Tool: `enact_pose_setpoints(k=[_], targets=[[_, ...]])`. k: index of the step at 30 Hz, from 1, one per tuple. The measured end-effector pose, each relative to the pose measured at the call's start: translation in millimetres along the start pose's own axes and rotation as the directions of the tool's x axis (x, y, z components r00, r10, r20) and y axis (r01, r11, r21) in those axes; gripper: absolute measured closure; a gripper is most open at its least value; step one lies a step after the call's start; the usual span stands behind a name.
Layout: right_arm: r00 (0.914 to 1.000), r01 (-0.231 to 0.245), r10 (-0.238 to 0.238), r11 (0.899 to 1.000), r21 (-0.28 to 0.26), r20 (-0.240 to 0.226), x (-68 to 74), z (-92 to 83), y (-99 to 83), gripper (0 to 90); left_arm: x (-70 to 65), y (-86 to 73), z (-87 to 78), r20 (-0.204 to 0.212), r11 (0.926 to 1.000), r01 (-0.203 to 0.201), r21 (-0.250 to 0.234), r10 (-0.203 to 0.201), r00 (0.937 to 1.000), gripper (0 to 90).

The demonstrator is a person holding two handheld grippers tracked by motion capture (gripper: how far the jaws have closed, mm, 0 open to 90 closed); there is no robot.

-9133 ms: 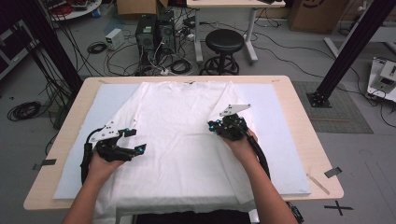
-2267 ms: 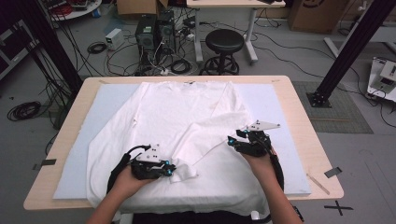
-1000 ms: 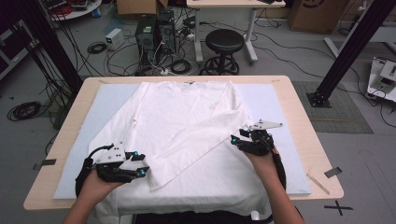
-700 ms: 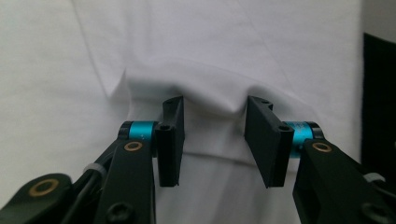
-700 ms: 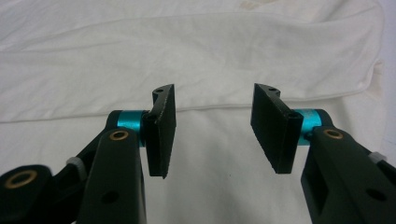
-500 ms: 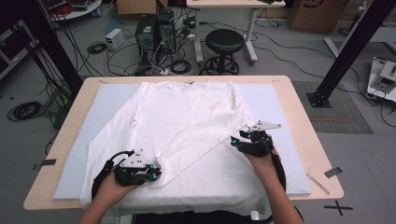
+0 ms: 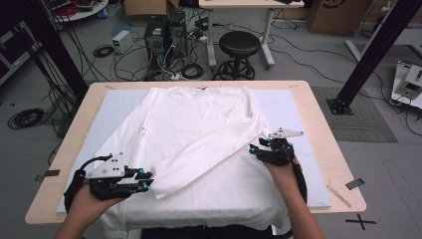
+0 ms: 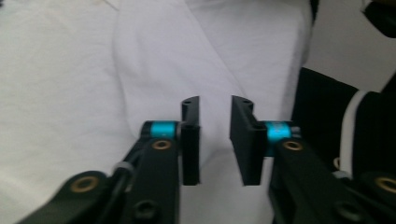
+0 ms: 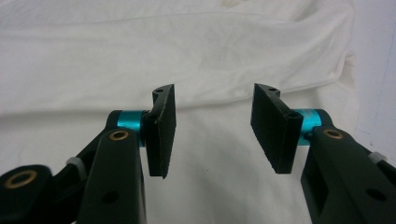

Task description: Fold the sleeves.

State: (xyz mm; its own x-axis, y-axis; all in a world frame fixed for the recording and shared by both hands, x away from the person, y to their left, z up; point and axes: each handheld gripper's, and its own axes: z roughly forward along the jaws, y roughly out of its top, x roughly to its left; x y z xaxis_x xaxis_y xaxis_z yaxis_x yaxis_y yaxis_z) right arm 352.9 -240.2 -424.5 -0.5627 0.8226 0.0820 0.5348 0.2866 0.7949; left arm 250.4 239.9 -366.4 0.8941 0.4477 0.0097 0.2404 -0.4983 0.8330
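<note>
White shirt [image 7: 199,134] lies flat (one sleeve folded diagonally across)

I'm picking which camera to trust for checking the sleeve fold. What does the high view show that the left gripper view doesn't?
The high view alone takes in the whole white shirt on the pale mat, the wooden table, the right gripper and the stool beyond. The left gripper view alone shows close up that the left gripper has open jaws, just opening, with nothing pinched between them. Both show the folded sleeve lying across the shirt.
</note>
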Motion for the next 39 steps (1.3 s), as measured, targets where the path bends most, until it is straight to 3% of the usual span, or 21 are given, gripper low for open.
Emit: enact_pose_setpoints(k=[5,13,16,20,23,24,26,34,38,39], targets=[[0.9999,-0.005,0.005,1.0,0.002,0.009,-3.5,-0.1,-1.5,51.4,12.3,-11.8,9.2,-0.018,0.9986,0.05,-0.019,-0.05,0.9986,55.5],[0.9998,0.014,-0.014,0.999,0.029,0.017,0.4,8.3,-0.2,52.4,25.4,-27.4,32.0,-0.043,0.9951,0.098,-0.013,-0.098,0.9943,51.2],[0.9989,0.042,-0.041,0.998,0.051,-0.021,15.4,21.1,5.7,54.7,29.3,-36.6,42.9,-0.049,0.9918,0.128,-0.008,-0.128,0.9906,49.7],[0.9959,0.082,-0.079,0.994,0.076,-0.045,28.6,35.4,11.9,58.0,30.8,-40.4,50.2,-0.055,0.9905,0.137,0.004,-0.137,0.9891,49.1],[0.9932,0.111,-0.107,0.987,0.114,-0.047,35.6,47.0,14.2,64.5,30.1,-40.9,53.8,-0.053,0.9898,0.142,0.011,-0.141,0.9886,48.4],[0.9891,0.143,-0.137,0.98,0.138,-0.054,38.5,58.4,11.8,83.1,28.6,-40.3,56.4,-0.048,0.9912,0.132,0.015,-0.131,0.9902,48.3],[0.9886,0.143,-0.135,0.979,0.148,-0.067,37.2,55.8,13.1,89.6,27.6,-40.5,57.2,-0.047,0.9915,0.129,0.021,-0.127,0.9907,48.3],[0.9899,0.138,-0.13,0.977,0.164,-0.058,28.9,32.9,2.5,90.0,30.0,-43.6,54.6,-0.063,0.9885,0.149,0.025,-0.147,0.987,47.5],[0.9945,0.105,-0.102,0.985,0.135,-0.024,22.5,24.5,-3.2,89.8,31.6,-44.4,55.7,-0.064,0.9871,0.158,0.029,-0.156,0.9858,46.3],[0.9959,0.089,-0.087,0.991,0.095,-0.023,20.9,22.6,-0.7,74.2,31.4,-44.1,56.1,-0.063,0.9868,0.16,0.028,-0.158,0.9855,45.9]])
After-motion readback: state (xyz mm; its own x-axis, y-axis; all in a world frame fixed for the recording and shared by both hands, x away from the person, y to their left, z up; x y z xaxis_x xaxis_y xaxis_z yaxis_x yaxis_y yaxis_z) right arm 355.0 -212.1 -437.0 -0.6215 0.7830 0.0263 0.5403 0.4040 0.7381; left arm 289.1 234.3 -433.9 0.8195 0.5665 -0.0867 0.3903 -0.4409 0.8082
